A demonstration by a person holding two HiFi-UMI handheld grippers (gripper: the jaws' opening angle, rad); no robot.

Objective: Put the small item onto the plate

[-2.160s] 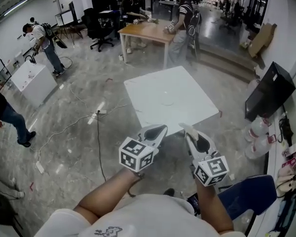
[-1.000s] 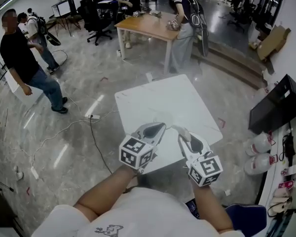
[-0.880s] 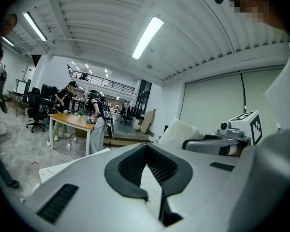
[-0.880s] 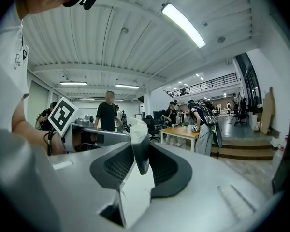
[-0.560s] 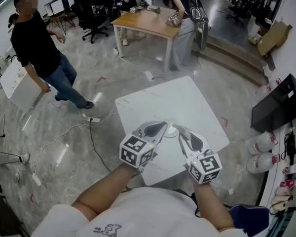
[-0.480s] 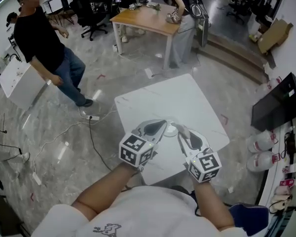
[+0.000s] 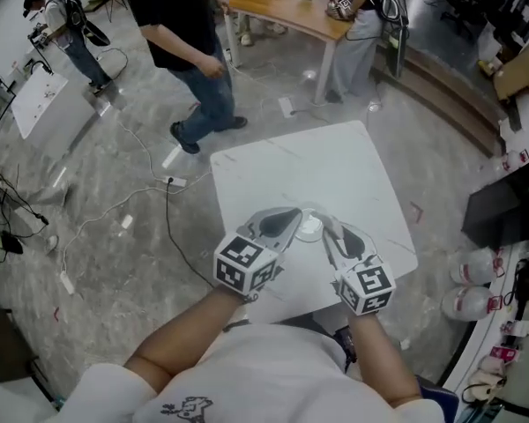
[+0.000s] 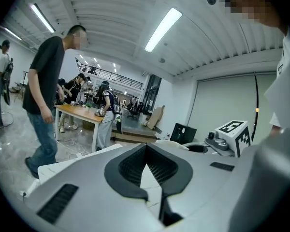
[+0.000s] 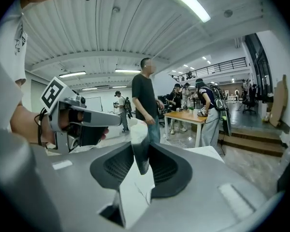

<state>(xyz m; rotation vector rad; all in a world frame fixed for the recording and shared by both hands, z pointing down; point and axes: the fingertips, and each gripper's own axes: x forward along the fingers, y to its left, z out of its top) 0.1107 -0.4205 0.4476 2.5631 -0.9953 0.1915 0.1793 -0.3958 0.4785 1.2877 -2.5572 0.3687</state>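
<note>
Both grippers hang over the near half of a white square table (image 7: 335,170). My right gripper (image 7: 323,224) is shut on a small pale, thin item (image 7: 310,228); in the right gripper view the item (image 9: 138,151) stands wedged between the dark pads. A faint clear round rim, probably the plate (image 7: 308,208), lies on the table just beyond the item; I cannot tell whether they touch. My left gripper (image 7: 293,215) is beside it on the left, its tips together with nothing between them (image 8: 146,147).
A person in a black shirt and jeans (image 7: 189,33) walks past the table's far left corner. A wooden table (image 7: 286,3) with people stands further back. Cables (image 7: 150,196) trail on the floor at left. White jugs (image 7: 472,276) stand at right.
The view has closed in on the white table, and both grippers now hang over its near part. The person in black has walked from the left to behind the table.
</note>
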